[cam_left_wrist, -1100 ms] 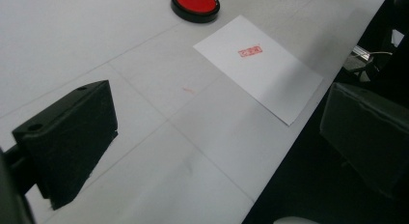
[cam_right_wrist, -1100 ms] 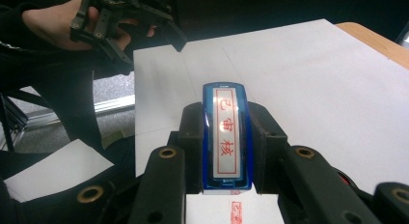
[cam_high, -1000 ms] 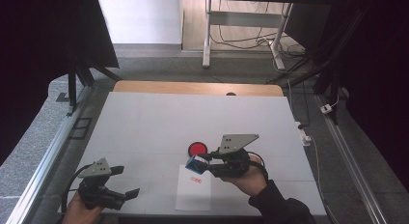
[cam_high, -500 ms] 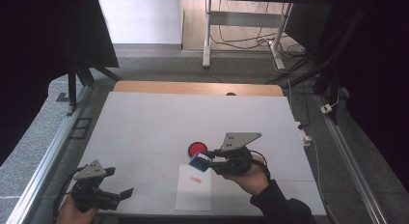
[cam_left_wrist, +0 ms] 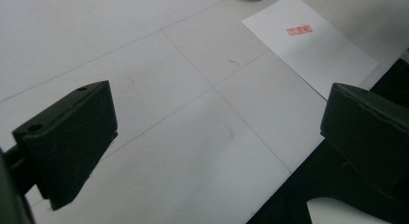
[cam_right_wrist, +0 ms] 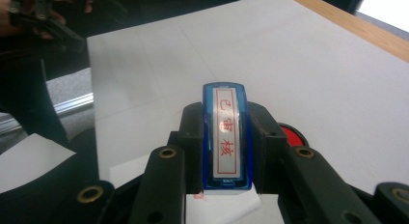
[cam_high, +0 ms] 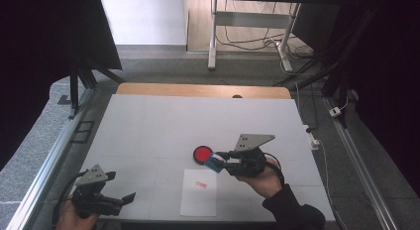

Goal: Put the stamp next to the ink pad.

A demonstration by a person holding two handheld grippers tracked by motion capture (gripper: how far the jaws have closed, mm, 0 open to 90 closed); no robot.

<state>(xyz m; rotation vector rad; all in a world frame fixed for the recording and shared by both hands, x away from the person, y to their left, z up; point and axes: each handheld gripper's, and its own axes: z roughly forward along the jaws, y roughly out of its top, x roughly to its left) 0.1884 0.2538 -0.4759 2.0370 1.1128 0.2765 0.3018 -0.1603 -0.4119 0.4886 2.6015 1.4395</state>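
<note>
1. Left gripper [cam_high: 130, 197], lower left of the high view: jaws stand wide apart with nothing between them, held over the bare white table [cam_high: 148, 126] near its front edge.
2. Sheet of paper [cam_high: 199, 193], bottom centre of the high view: lies flat on the table and bears 1 small red stamp mark [cam_high: 200, 184] near its far end; the left gripper view shows the same mark [cam_left_wrist: 299, 29] at upper right.
3. Right gripper [cam_high: 221, 159], centre right of the high view: jaws clamped on a blue stamp [cam_right_wrist: 225, 137], just beyond the far end of the paper. The stamp's label shows red characters in a red frame.
4. Red ink pad [cam_high: 202, 153], a round black-rimmed container, centre of the high view: open, its red pad exposed, just beside the stamp [cam_high: 215, 162].
</note>
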